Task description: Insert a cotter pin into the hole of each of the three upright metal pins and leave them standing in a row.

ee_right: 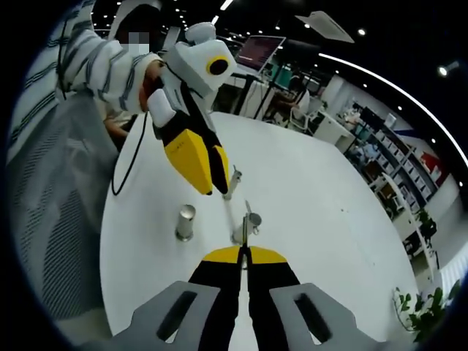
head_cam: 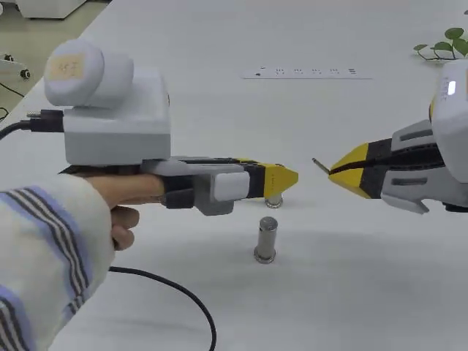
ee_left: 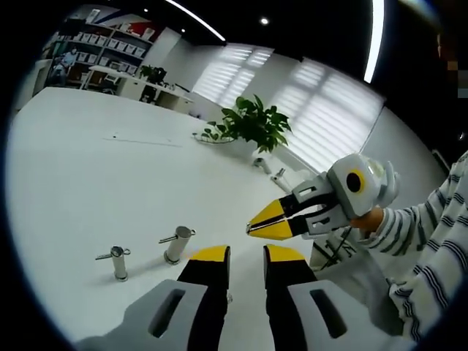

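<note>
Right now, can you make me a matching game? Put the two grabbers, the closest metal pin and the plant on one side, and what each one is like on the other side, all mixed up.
Column one:
1. left gripper
2. right gripper
3. nearest metal pin
4. plant

Column two:
A. green and leafy, at the table's far edge
B. jaws open, holding nothing
C. standing upright, nothing through its hole
D. shut on a cotter pin

Pairs: 1-B, 2-D, 3-C, 4-A
</note>
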Motion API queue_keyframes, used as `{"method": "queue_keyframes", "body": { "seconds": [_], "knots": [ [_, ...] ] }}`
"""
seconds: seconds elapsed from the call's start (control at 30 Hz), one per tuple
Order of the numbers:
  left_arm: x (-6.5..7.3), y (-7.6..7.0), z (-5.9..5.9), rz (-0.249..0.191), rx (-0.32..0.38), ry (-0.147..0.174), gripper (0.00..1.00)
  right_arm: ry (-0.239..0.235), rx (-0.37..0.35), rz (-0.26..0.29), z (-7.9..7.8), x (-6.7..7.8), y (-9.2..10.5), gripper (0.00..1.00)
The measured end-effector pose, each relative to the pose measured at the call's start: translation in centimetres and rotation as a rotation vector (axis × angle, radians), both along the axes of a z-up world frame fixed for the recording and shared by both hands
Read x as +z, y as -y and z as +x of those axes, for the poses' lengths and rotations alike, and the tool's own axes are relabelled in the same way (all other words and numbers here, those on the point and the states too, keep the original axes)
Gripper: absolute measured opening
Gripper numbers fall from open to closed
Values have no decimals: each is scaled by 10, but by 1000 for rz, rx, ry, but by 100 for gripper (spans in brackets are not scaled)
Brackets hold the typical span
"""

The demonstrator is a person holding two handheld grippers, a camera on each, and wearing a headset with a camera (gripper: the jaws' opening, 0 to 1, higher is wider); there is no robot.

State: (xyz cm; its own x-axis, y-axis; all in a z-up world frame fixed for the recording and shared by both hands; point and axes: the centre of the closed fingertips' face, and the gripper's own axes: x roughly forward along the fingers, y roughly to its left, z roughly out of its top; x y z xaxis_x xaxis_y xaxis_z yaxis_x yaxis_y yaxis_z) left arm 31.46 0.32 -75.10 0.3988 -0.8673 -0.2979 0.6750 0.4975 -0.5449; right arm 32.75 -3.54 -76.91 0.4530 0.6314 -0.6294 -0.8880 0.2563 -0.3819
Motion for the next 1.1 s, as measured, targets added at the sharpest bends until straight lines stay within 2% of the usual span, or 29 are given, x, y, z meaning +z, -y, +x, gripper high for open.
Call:
{"method": "queue_keyframes", "body": {
  "seconds": [0.13,0.27,0.37,0.6,0.63,0.67,0.8,0.9,0.97,1.1],
  "knots": [
    [-3,4,-2,1,-6,-20,14,10,18,-9,-5,-2,-6,2],
    [-3,7,-2,-7,-4,-24,12,25,30,-21,-8,-3,-10,2],
    [-2,9,-2,-15,-4,-17,8,78,55,-73,-8,-2,-11,2],
    [-5,13,-4,-16,-8,-30,7,110,91,-101,-14,0,-16,2],
    [-6,13,-4,-16,-8,-33,7,127,102,-119,-15,0,-17,2],
    [-6,14,-4,-16,-8,-33,7,144,105,-132,-14,1,-18,2],
    [-8,14,-5,-14,-3,-41,6,164,134,-153,-19,-1,-25,2],
    [-9,12,-5,-5,-1,-42,6,164,139,-154,-18,-2,-27,2],
    [-9,10,-4,-9,8,-43,6,184,143,-169,-17,-1,-27,2],
    [-8,8,-4,-16,13,-53,5,195,145,-175,-16,1,-28,2]
  ]
}}
